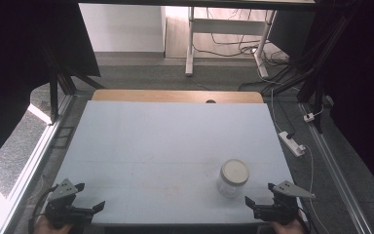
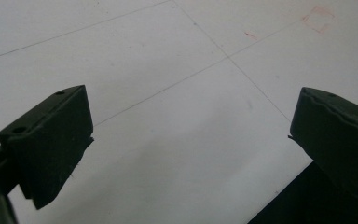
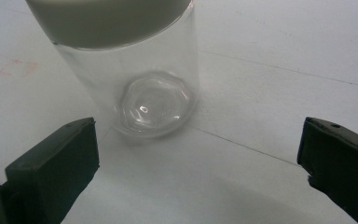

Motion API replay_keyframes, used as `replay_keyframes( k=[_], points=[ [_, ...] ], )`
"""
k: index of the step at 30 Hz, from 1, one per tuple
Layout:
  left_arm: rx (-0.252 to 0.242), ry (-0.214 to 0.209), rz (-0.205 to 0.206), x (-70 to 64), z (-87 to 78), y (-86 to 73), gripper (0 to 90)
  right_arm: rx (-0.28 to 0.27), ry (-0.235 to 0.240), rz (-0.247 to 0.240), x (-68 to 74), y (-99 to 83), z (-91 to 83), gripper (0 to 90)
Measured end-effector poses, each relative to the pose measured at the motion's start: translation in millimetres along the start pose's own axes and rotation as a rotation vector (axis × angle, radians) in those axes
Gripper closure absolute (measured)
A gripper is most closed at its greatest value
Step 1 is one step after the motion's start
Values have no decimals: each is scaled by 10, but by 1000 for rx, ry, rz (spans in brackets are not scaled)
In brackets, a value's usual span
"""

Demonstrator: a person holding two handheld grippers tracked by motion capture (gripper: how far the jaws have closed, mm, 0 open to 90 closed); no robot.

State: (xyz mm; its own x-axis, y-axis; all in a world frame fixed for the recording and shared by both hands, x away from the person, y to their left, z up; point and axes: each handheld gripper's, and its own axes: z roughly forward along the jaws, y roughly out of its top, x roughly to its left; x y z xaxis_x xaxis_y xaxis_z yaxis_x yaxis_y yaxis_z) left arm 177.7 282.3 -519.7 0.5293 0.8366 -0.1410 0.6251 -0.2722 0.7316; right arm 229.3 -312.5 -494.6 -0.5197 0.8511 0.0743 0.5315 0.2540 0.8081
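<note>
A clear glass jar (image 1: 233,178) with a white lid stands upright on the pale table (image 1: 165,141), at the front right. My right gripper (image 1: 259,193) sits just right of it near the front edge, open, apart from the jar. In the right gripper view the jar (image 3: 135,74) is empty and stands a little beyond the right gripper (image 3: 198,158), left of the midline, with nothing between the jaws. My left gripper (image 1: 91,196) rests at the front left corner, open. In the left gripper view the left gripper (image 2: 191,135) has bare table between its jaws.
A faint red square mark (image 2: 318,18) is drawn on the table sheet. A wooden strip (image 1: 175,96) runs along the far edge. On the floor to the right lie a power strip (image 1: 292,143) and cables. Black frame legs (image 1: 53,97) stand at the left.
</note>
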Motion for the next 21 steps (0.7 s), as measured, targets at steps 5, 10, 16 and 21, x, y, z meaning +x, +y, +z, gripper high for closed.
replay_keyframes(
  k=[5,10,16,21],
  points=[
    [9,-8,12,-7,9,4,2,4,5,-8,9,2,3,0],
    [10,-16,15,-6,10,5,2,1,17,-10,6,1,-1,0],
    [13,-26,11,4,14,6,2,4,24,-17,10,2,2,0],
    [14,-32,12,5,15,7,2,9,25,-36,22,3,9,0]
  ],
)
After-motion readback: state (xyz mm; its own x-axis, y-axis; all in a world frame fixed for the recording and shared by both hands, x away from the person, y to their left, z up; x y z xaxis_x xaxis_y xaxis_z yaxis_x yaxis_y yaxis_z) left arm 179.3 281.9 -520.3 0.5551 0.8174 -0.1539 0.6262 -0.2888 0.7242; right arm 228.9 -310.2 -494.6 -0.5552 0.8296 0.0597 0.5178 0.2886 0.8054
